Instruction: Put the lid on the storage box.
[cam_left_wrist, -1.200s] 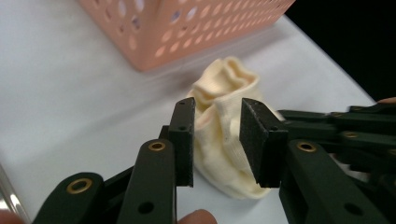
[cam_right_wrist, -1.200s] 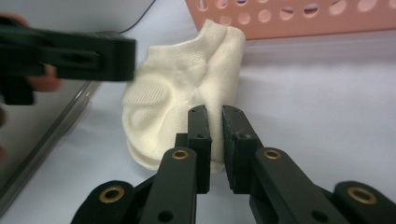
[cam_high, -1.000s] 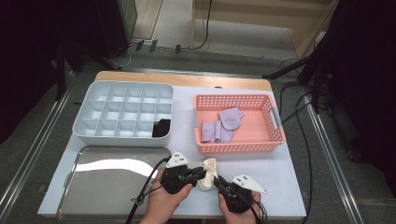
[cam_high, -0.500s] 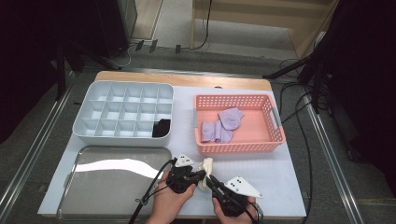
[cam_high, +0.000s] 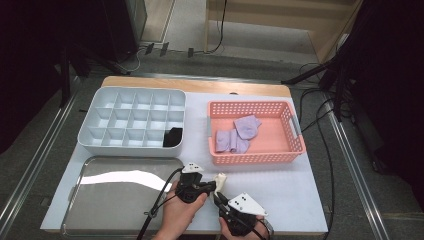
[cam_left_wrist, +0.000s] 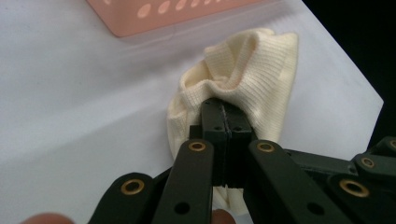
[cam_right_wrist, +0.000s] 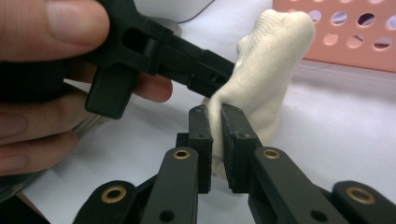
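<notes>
A cream sock (cam_high: 220, 177) is bunched up just above the white table's front edge, held from two sides. My left gripper (cam_high: 214, 186) reaches in from the left. In the left gripper view my left gripper (cam_left_wrist: 225, 122) is shut tight on a fold of the sock (cam_left_wrist: 254, 65). My right gripper (cam_high: 218, 196) comes in from below right. In the right gripper view my right gripper (cam_right_wrist: 215, 126) pinches the lower edge of the sock (cam_right_wrist: 271, 60) between its pads. There the left gripper (cam_right_wrist: 219, 77) bites the sock's side, with a hand wrapped around it.
A pink basket (cam_high: 252, 107) with purple socks (cam_high: 239, 134) stands just behind the grippers. At back left, a white compartment tray (cam_high: 100, 117) holds a dark item (cam_high: 173, 137) in one cell. A metal tray (cam_high: 120, 200) lies at front left.
My right gripper has slid a little to the left, closer to the left gripper. The sock stays pinched between both grippers.
</notes>
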